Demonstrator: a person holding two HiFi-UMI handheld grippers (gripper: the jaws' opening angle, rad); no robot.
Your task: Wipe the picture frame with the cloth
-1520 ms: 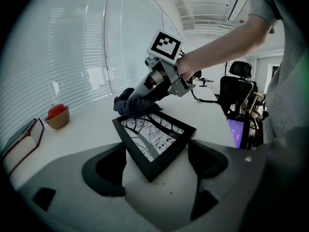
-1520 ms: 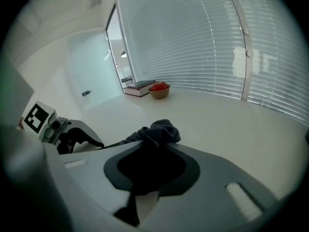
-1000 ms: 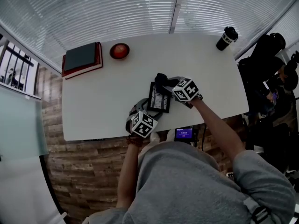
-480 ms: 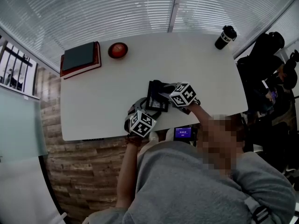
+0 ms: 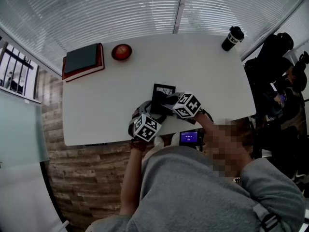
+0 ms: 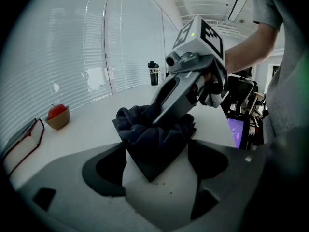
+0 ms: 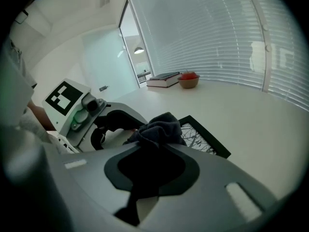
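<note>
The right gripper [image 7: 153, 146] slants down toward the table [image 5: 207, 71]. Its jaws are clamped tight on the dark cloth [image 7: 159, 129], which bunches at their tips and presses on the picture frame [image 7: 203, 141] lying flat just beyond. The left gripper [image 6: 157, 163], angled down likewise, grips the frame's near corner between wide-set jaws.

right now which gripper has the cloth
The right gripper: its jaws are shut on the dark cloth, which lies on the picture frame. The left gripper holds the frame's corner instead.
</note>
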